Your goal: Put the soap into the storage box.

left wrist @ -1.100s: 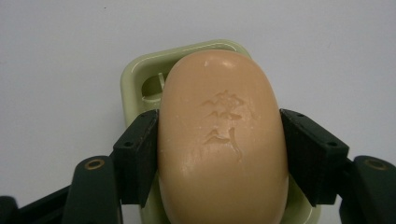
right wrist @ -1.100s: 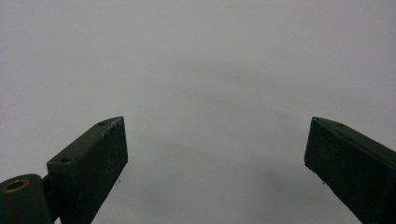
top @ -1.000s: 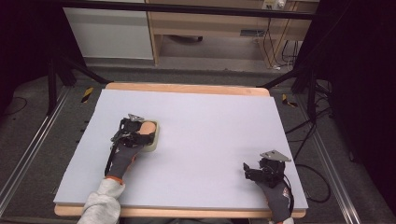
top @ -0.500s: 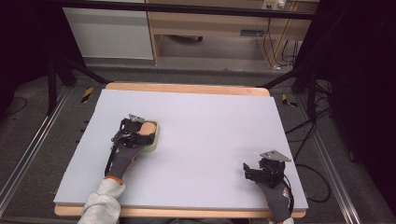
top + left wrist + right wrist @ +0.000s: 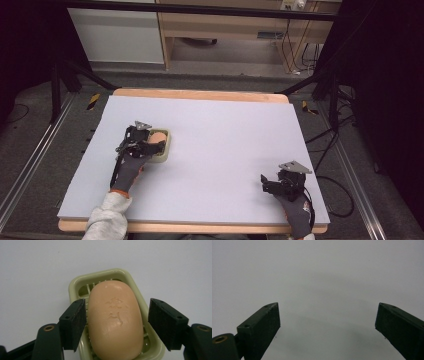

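Your left gripper (image 5: 117,322) straddles the peach-coloured oval bar of soap (image 5: 116,321), which lies in the pale green slotted plastic soap dish (image 5: 75,286) on the left part of the pale lilac table top (image 5: 225,135). The jaws stand spread to either side of the bar. The left pad (image 5: 81,323) sits just beside the soap's flank, the right one (image 5: 160,323) a little apart, so nothing is gripped yet. You come in along the bar's length so the pads can meet its long sides, which looks the surest hold on a smooth, rounded piece. The dish cradles the soap and keeps it from sliding. Your right gripper (image 5: 270,186) waits well apart near the table's front right, jaws spread wide over bare surface, likely kept clear of the work.
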`<action>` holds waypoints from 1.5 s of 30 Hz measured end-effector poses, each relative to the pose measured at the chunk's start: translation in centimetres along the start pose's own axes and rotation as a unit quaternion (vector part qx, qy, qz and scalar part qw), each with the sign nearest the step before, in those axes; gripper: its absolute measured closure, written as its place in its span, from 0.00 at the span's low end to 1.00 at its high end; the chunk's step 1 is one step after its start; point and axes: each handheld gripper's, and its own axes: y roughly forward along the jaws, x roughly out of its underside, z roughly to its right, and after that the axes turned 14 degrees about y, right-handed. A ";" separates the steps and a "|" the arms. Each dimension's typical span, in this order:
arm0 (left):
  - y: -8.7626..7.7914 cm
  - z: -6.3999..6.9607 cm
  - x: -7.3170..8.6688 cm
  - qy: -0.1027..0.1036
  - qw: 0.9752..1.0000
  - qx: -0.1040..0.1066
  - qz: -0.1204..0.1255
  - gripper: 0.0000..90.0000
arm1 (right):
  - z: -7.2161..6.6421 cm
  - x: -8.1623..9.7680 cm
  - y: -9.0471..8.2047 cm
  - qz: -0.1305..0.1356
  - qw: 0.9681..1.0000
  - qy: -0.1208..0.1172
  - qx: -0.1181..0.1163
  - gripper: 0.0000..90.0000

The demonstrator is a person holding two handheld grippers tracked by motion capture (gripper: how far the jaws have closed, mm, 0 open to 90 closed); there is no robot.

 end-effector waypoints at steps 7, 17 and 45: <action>-1.7 0.7 0.2 0.009 1.000 0.005 0.018 0.33 | 0.2 0.0 -0.1 0.002 1.000 0.004 0.003 0.07; -4.5 1.6 1.8 0.031 0.999 0.000 0.035 0.34 | 0.4 0.0 -0.1 0.003 1.000 0.009 0.007 0.07; -7.3 1.3 9.5 0.018 0.999 -0.021 0.044 0.27 | 1.7 0.1 -0.1 0.002 0.999 0.034 0.038 0.06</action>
